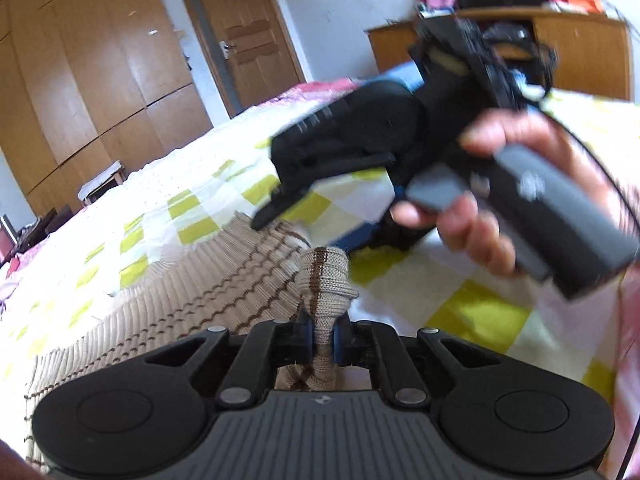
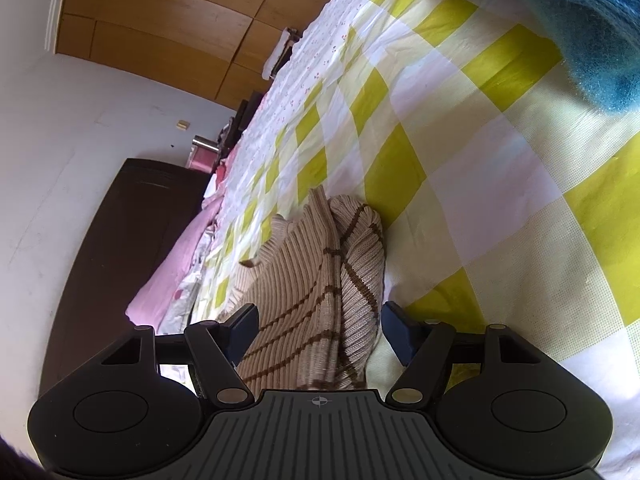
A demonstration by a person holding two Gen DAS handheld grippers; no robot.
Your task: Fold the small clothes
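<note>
Beige ribbed knit sweater with thin brown stripes (image 1: 168, 304) spread on a bed covered by a white and yellow-green checked quilt (image 1: 492, 312). Left gripper (image 1: 322, 336) pressed together on a bunched fold of that knit, pinched upright between the blue pads, the rest draping away to the left over the quilt. No earlier view to compare.

In the left wrist view, right gripper (image 1: 276, 208) held above the quilt by a hand (image 1: 480, 208) on a dark grey handle, black fingers angled down-left toward the far edge of the knit, blurred. In the right wrist view, right gripper (image 2: 318, 330) spread wide, the sweater (image 2: 312, 280) between the pads without clear contact on either side.

Sweater's long axis running from the camera toward the far end of the bed in the right wrist view, a folded sleeve-like lobe lying along its right side, stripes crossing it at a slant.

Open quilt to the right of the sweater and beyond it. Bed's left edge near, with pink bedding (image 2: 172, 272) and a dark brown cabinet (image 2: 132, 240) just past it. Blue knit garment (image 2: 560, 20) at the upper right corner. Wooden wardrobe (image 1: 88, 80) and door (image 1: 248, 32) well beyond.
</note>
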